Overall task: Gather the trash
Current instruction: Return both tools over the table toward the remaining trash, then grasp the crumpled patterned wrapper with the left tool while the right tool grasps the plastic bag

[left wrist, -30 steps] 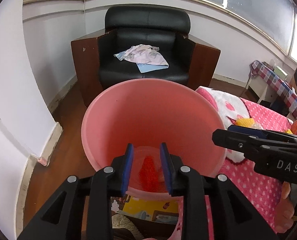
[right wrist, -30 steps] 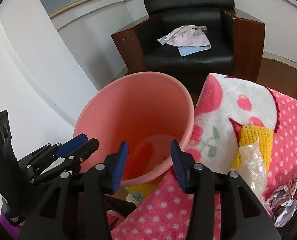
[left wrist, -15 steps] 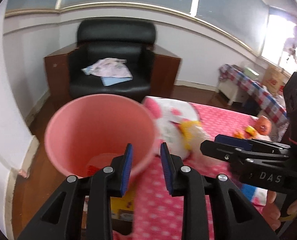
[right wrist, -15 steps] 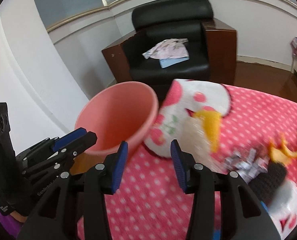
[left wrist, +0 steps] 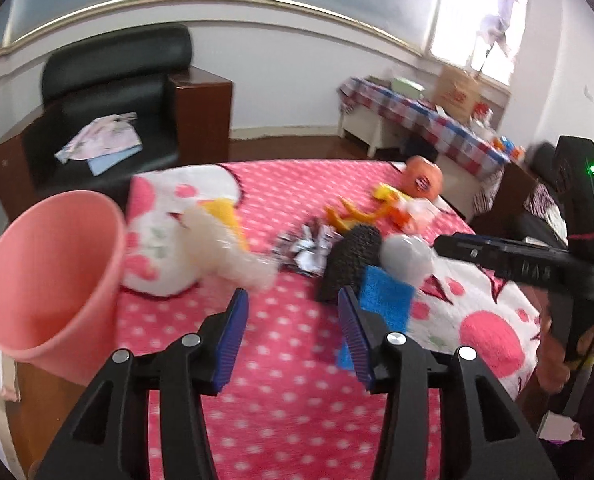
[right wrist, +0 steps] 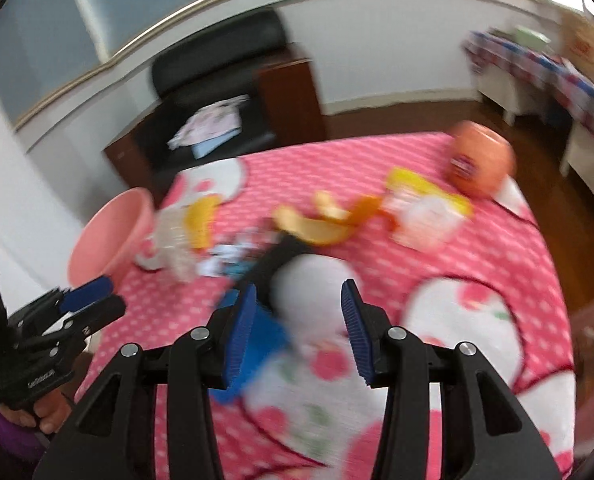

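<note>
Trash (crumpled foil (left wrist: 303,246), orange peel (right wrist: 325,224), white ball (left wrist: 407,256)) is scattered on the pink blanket (left wrist: 297,360), ahead of both grippers. L gripper (left wrist: 293,334) jaws are opening, nothing between. R gripper (right wrist: 297,332) is held approx. half open, empty, w/ the ball just beyond; pink bin (left wrist: 53,280) is seen at the bed's left edge.

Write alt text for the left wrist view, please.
The left gripper, its blue-padded fingers opening and empty, hangs over a pink polka-dot blanket strewn with trash: crumpled foil wrapper, orange peel, white plastic bag. A pink plastic bucket stands left.

Both wrist views look obliquely down, close over the pink bedspread (left wrist: 297,400), sharing its littered middle.
</note>
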Demonstrator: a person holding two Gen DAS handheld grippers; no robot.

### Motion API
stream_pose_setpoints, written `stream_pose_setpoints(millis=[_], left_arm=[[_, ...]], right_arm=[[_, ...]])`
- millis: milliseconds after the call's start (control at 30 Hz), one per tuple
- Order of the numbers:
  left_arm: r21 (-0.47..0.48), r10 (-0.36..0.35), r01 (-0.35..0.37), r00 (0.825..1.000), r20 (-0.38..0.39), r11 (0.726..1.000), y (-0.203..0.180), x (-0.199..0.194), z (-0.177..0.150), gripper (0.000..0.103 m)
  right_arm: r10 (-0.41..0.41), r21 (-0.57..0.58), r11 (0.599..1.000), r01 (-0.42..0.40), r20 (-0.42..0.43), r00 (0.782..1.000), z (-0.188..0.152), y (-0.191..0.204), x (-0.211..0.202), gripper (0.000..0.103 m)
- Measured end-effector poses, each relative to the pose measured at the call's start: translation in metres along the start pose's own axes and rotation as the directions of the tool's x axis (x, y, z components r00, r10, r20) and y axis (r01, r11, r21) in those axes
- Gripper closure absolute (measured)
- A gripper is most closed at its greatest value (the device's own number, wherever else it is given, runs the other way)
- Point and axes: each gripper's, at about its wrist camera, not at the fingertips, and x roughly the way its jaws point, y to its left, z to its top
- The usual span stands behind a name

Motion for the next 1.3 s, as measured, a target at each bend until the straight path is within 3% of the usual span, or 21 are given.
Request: stream_pose_setpoints(millis=[167, 400, 600, 800, 1033, 1200, 1300], left_arm=[[-0.011, 0.035, -0.035, 0.999, -0.007, 0.999, -0.003, 0.012, 0.011, 0.057], [-0.057, 0.052, -0.055, 0.997, -0.056, 0.997, -0.003, 0.043, 0.037, 0.060], [-0.035, 0.085, -0.090, 0.987, -0.136, 0.995, -0.013, 0.082, 0.050, 0.060], [-0.042, 0.133, -0.144, 0.972, -0.194, 0.989, -0.014, 0.113, 0.054, 0.059], [-0.013, 0.181, -0.189, 0.957, -0.227, 0.982, -0.017, 0.132, 0.051, 0.048], [0.040, 0.208, -0.204, 0.949, -0.235, 0.978, -0.026, 0.141, 0.048, 0.048], [0.066, 0.229, -0.219, 0.946, -0.231, 0.973, -0.031, 0.148, 0.046, 0.054]], right_arm=[[-0.034, 0.123, 0.992, 0.032, 0.013, 0.999, -0.007, -0.050, -0.005, 0.058], [-0.020, 0.178, 0.984, 0.013, 0.037, 0.999, -0.004, -0.082, -0.001, 0.048], [-0.004, 0.190, 0.982, -0.008, 0.060, 0.998, 0.009, -0.093, 0.011, 0.048], [0.045, 0.205, 0.977, -0.055, 0.056, 0.997, 0.026, -0.104, 0.032, 0.039], [0.039, 0.171, 0.984, -0.042, 0.023, 0.999, 0.031, -0.101, 0.061, 0.039], [0.004, 0.161, 0.987, -0.014, 0.064, 0.998, 0.031, -0.102, 0.067, 0.039], [0.001, 0.145, 0.989, -0.012, 0.074, 0.997, 0.029, -0.102, 0.068, 0.039]])
